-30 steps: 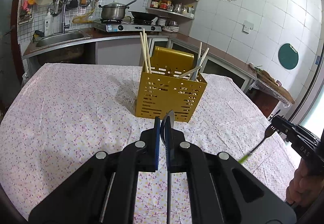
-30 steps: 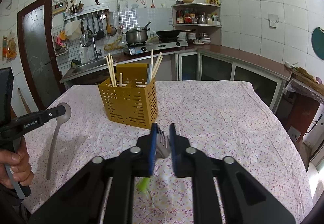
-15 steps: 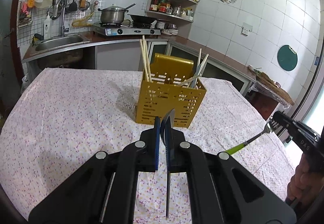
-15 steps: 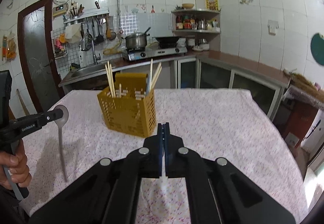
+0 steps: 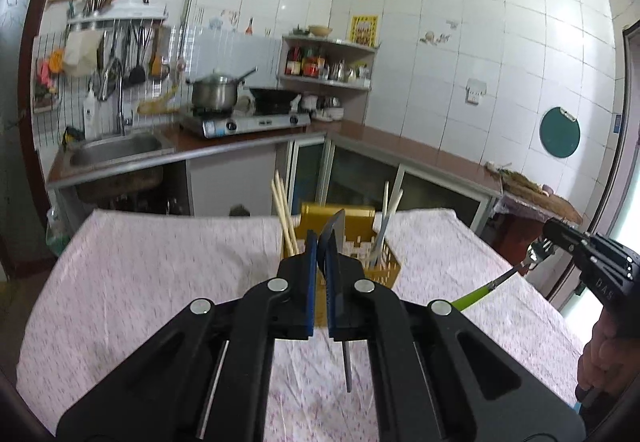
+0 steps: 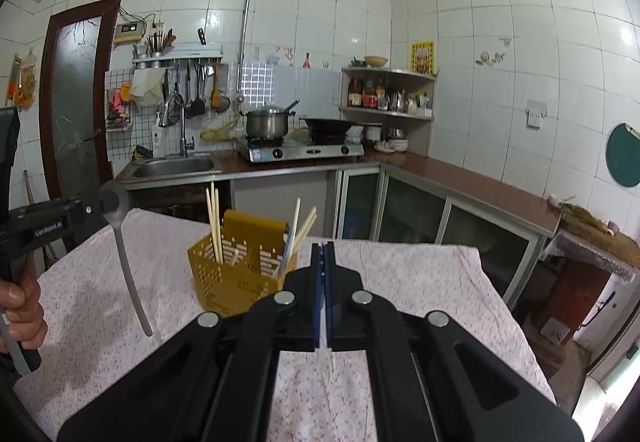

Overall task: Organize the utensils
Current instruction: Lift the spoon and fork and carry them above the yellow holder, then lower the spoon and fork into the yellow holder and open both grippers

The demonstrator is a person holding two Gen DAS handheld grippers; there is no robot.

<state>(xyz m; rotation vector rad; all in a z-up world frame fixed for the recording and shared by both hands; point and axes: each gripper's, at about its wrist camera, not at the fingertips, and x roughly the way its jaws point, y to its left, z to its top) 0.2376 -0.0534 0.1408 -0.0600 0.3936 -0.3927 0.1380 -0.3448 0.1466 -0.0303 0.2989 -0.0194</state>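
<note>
Spoon (image 6: 124, 254) clamped in left gripper (image 5: 321, 242)

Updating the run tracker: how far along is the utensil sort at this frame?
Done: chopsticks stand in the yellow caddy. In hand: left gripper is shut on a grey spoon by its bowl; right gripper is shut on a green-handled fork by its head. Both hang above the tablecloth. Left: drop both into the caddy.

The bench (image 6: 420, 282) lies bare around the yellow caddy (image 6: 236, 282) — open room on every side; only the chopsticks (image 6: 214, 226) jutting from it bar its mouth.
</note>
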